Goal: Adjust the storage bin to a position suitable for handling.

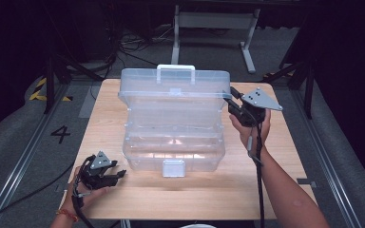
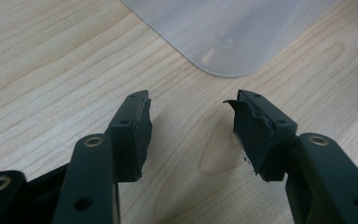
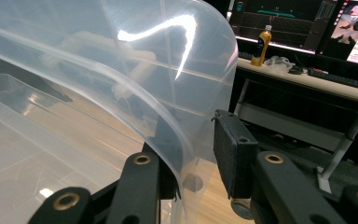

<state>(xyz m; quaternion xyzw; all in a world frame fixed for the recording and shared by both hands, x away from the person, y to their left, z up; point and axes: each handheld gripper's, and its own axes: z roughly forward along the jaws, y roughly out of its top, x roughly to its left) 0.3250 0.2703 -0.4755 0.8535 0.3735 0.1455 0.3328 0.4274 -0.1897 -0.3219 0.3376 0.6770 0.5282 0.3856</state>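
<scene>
Clear plastic toolbox (image 1: 173,128): centre of wooden table (image 1: 275,180), lid (image 1: 176,85) raised. Your right gripper (image 1: 230,95): jaws straddle the lid's right edge, not visibly clamped. Your left gripper (image 1: 119,175): half open, empty, near the box's front-left corner.

A black numeral "4" (image 1: 60,134) stands on the grey floor at the left of the high view, beside the table (image 1: 104,123). No other writing is legible.
</scene>
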